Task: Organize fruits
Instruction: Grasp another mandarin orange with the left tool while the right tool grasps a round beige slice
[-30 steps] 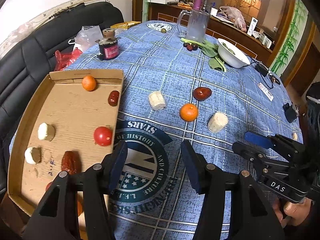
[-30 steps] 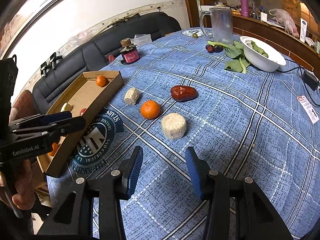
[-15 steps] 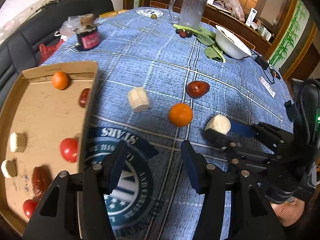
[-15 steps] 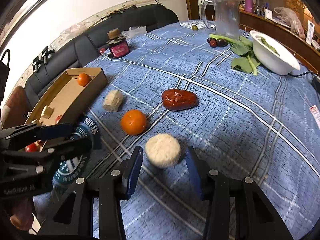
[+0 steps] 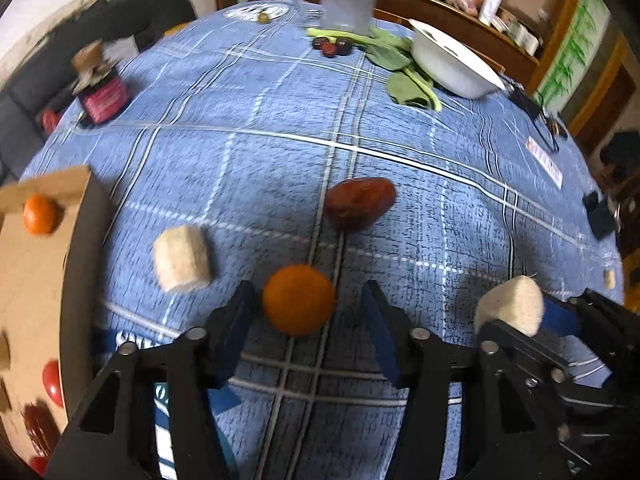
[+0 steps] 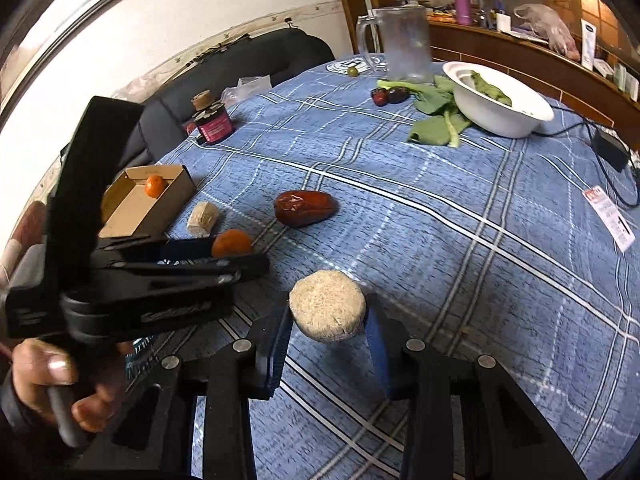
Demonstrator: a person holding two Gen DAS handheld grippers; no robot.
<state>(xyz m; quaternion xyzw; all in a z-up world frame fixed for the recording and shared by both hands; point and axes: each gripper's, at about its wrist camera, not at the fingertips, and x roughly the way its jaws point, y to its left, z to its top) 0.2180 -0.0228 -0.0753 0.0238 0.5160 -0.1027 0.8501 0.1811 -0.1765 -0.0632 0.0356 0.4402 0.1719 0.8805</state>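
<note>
Now both grippers advanced onto fruit: right gripper (image 6: 326,344) clenched on pale sugarcane chunk (image 6: 327,312); left gripper (image 5: 308,332) released, straddling orange (image 5: 299,299) on tablecloth (image 5: 440,200). Cardboard tray (image 5: 36,272) next.

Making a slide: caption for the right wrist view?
Right tongs closing around a pale round cut-fruit chunk on the blue plaid tablecloth.
</note>
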